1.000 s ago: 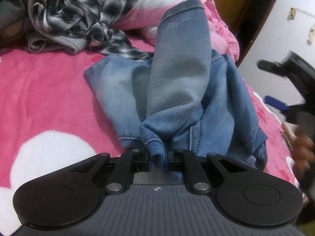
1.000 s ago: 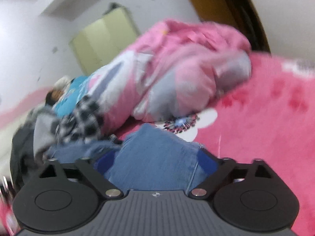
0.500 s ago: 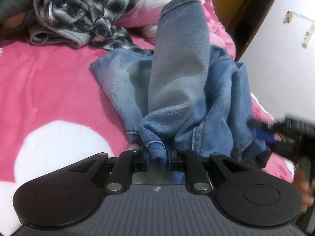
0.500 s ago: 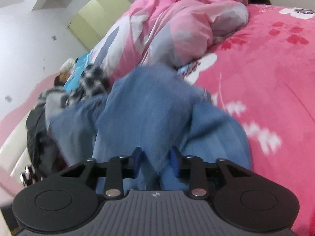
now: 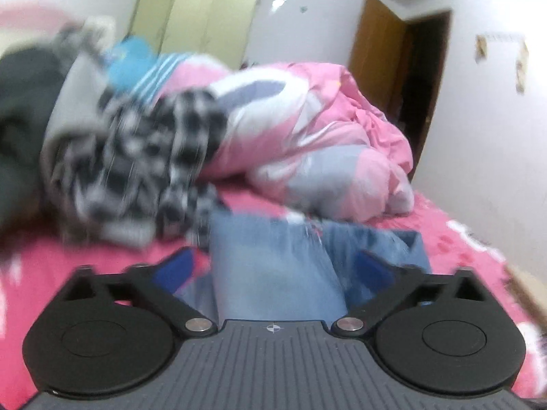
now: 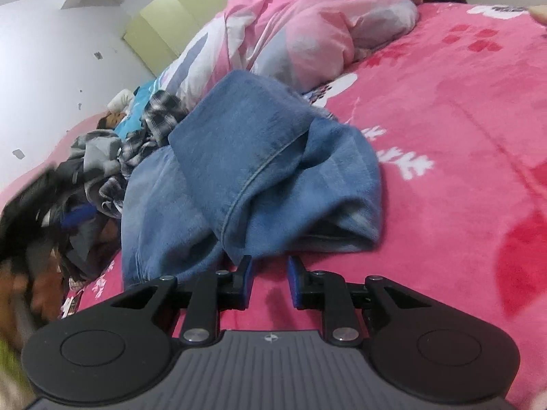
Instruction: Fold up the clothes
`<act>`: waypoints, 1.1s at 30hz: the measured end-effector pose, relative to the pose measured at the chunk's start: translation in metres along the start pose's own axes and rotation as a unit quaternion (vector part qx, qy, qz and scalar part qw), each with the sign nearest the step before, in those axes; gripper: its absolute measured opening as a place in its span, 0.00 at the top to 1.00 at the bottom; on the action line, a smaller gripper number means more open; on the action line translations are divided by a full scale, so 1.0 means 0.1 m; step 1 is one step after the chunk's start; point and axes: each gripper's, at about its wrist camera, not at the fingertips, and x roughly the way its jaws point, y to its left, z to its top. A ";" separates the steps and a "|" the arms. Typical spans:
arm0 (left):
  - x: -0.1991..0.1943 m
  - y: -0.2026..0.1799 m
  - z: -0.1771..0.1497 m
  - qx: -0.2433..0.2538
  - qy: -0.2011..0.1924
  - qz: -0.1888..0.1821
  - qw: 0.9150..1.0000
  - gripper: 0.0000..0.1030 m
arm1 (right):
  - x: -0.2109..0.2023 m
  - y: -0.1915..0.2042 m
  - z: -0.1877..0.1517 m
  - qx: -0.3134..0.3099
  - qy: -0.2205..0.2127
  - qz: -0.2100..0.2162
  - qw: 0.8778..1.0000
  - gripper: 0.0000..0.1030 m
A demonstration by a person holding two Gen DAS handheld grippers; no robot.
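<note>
Both tools (image 5: pixel 273 270) (image 6: pixel 270 282) above jeans (image 6: pixel 259 171)

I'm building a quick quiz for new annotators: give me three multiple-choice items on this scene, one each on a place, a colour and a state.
1. Where do the jeans lie?
A. on the floor
B. on the pink blanket
C. inside the cupboard

2. What colours is the plaid shirt?
A. red and yellow
B. plain green
C. black and white

3. How is the left gripper?
A. wide open, pinching nothing
B. shut on the plaid shirt
C. shut on the duvet

Answers:
1 B: the jeans rest rumpled on the pink blanket.
2 C: the plaid shirt shows dark and white checks, though blurred.
3 A: the left gripper has just been opening its jaws; its pads stand far apart, with the jeans between them but not pressed.
</note>
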 end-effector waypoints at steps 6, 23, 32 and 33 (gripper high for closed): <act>0.88 -0.04 0.34 0.069 0.101 0.036 0.992 0.00 | -0.38 -0.13 0.01 0.003 -0.034 0.005 0.999 0.75; 0.10 0.41 -0.29 -0.020 0.113 -0.025 0.993 0.89 | -0.38 0.32 0.49 -0.096 -0.111 -0.023 0.989 0.69; -0.52 0.49 -0.86 -0.083 0.113 -0.053 0.989 0.90 | 0.35 1.24 1.01 -0.207 -0.112 0.000 0.972 0.69; -0.55 0.48 -0.92 -0.083 0.116 -0.053 0.988 0.90 | 0.48 1.29 1.07 -0.205 -0.097 0.001 0.974 0.69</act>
